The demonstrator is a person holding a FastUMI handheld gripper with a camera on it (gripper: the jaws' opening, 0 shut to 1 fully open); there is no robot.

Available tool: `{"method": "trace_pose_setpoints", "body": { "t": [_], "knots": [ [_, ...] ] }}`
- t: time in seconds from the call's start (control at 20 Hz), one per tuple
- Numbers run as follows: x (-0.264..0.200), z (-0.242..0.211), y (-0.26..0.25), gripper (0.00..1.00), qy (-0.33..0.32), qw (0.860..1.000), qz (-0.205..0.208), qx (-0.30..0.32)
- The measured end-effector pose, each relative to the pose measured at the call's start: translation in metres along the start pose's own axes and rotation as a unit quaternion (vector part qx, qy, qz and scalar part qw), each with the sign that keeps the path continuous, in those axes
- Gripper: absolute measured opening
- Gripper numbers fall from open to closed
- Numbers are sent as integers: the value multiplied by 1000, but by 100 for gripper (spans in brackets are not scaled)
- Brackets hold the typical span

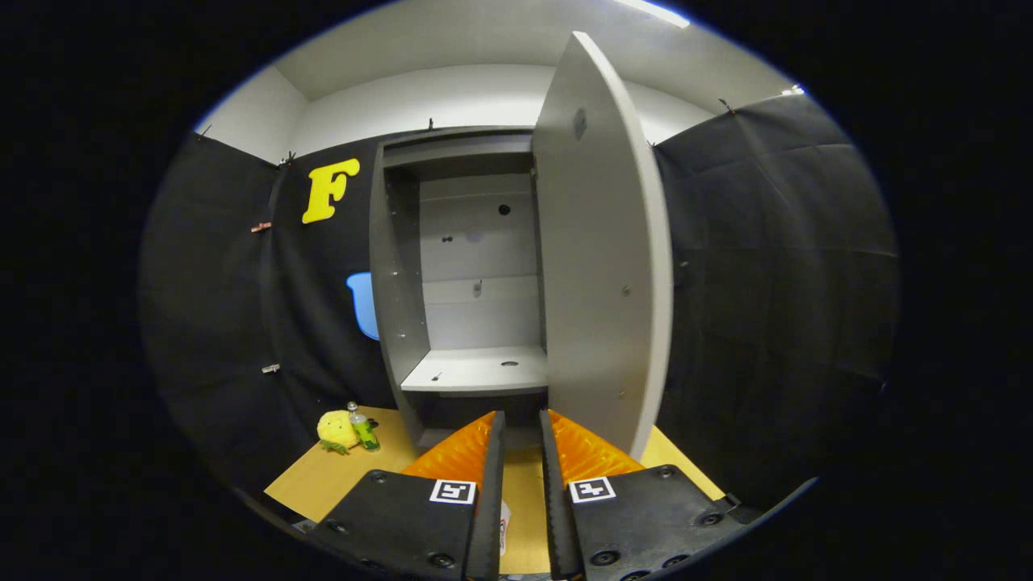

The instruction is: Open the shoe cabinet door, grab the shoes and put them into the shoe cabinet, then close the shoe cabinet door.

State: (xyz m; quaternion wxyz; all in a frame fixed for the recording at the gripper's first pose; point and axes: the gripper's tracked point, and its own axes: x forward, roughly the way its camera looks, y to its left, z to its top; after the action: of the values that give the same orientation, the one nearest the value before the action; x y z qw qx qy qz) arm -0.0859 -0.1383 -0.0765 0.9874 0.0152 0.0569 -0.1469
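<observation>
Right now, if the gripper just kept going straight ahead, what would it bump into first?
Probably the cabinet. The gripper, its fingers slightly apart and holding nothing, points at the cabinet's bottom edge under the shelf, beside the open door. The depth is hard to judge.

Your open door (601,250) hides the right part of the shoe cabinet (468,266); its bottom compartment sits behind your gripper (522,428) fingertips, too dark to read. Your fingers stand slightly apart with nothing between them. The small bottle (363,429) beside the yellow toy (337,430) is too tiny to identify. The table (323,480) is cut off near you.
</observation>
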Motion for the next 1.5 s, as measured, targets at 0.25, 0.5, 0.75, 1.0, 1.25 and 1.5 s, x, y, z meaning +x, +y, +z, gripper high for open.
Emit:
{"method": "trace_pose_setpoints", "body": {
  "t": [0.25, 0.5, 0.75, 1.0, 1.25, 1.5],
  "knots": [
    [33, -79, 63, 27, 43, 999, 4, -11],
    [60, -179, 83, 26, 103, 995, -14, -1],
    [82, -274, 70, 27, 161, 986, -32, 28],
    [95, -354, 59, 27, 215, 976, -34, 33],
    [97, -405, 54, 27, 254, 965, -35, 50],
    [108, -425, 50, 27, 265, 962, -34, 58]
  ]
}}
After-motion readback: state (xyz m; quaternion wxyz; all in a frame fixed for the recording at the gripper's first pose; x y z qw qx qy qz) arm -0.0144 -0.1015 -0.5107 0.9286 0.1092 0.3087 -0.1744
